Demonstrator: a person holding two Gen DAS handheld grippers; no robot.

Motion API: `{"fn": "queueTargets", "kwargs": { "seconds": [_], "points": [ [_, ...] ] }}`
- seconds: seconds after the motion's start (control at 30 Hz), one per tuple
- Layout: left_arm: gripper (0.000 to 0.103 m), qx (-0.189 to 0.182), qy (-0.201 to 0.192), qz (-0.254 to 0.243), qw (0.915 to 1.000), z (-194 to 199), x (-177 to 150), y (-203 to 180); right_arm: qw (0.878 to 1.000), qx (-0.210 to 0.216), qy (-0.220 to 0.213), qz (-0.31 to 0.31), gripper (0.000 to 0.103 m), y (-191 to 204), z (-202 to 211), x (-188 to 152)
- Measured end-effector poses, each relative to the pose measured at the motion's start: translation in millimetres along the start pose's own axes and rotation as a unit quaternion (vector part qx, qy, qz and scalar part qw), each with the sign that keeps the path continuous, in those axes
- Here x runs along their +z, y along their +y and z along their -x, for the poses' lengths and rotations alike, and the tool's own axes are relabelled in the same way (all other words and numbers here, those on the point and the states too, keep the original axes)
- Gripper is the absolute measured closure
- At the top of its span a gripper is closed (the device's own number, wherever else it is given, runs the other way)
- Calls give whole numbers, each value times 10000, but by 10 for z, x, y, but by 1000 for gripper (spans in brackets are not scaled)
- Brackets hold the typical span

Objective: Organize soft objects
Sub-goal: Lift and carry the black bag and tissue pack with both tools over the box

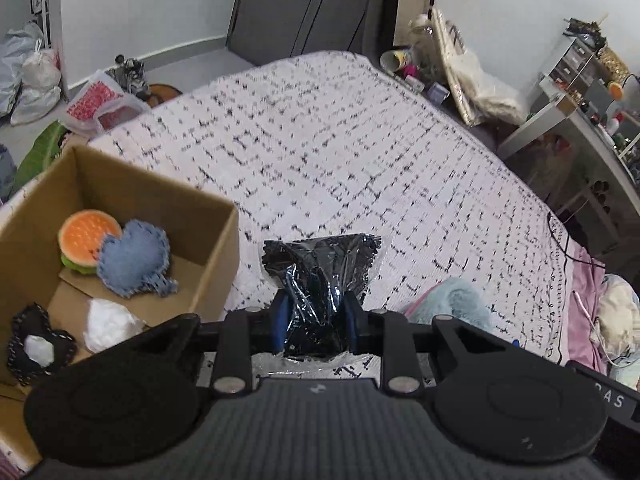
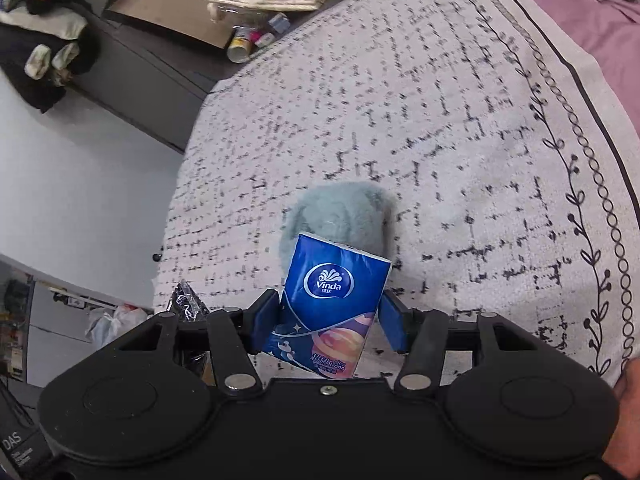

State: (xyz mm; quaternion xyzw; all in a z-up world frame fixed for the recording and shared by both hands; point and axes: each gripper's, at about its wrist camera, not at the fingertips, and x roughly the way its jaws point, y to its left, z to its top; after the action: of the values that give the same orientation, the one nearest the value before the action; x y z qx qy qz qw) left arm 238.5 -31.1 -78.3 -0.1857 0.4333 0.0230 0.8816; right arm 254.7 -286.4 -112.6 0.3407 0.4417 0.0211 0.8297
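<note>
My left gripper [image 1: 316, 318] is shut on a black item in a clear plastic wrapper [image 1: 320, 272], held above the bed just right of the cardboard box [image 1: 216, 248]. The box holds a plush burger [image 1: 86, 240], a denim heart [image 1: 134, 258], a white ball of stuffing [image 1: 110, 328] and a black heart [image 1: 38, 344]. My right gripper [image 2: 330, 316] is shut on a blue Vinda tissue pack [image 2: 334, 300], held above a fluffy light-blue plush [image 2: 340, 212] that lies on the bed. The plush also shows in the left wrist view [image 1: 456, 300]. The wrapper's corner shows in the right wrist view [image 2: 186, 300].
The bed has a white blanket with black dashes [image 1: 360, 152]; a pink sheet [image 2: 600, 20] lies at its far side. Bags [image 1: 24, 76] and a plastic bin [image 1: 104, 108] sit on the floor. A cluttered desk [image 1: 580, 120] and a dark cabinet [image 2: 132, 64] flank the bed.
</note>
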Motion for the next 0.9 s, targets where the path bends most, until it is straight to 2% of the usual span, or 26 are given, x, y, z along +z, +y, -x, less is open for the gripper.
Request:
{"fn": "queueTargets", "kwargs": {
  "seconds": [0.33, 0.9],
  "points": [
    [77, 54, -202, 5, 9998, 329, 88, 216, 9981, 390, -179, 450, 50, 256, 109, -91],
    [78, 241, -515, 192, 9982, 745, 173, 778, 9916, 663, -480, 999, 50, 638, 254, -232]
  ]
}}
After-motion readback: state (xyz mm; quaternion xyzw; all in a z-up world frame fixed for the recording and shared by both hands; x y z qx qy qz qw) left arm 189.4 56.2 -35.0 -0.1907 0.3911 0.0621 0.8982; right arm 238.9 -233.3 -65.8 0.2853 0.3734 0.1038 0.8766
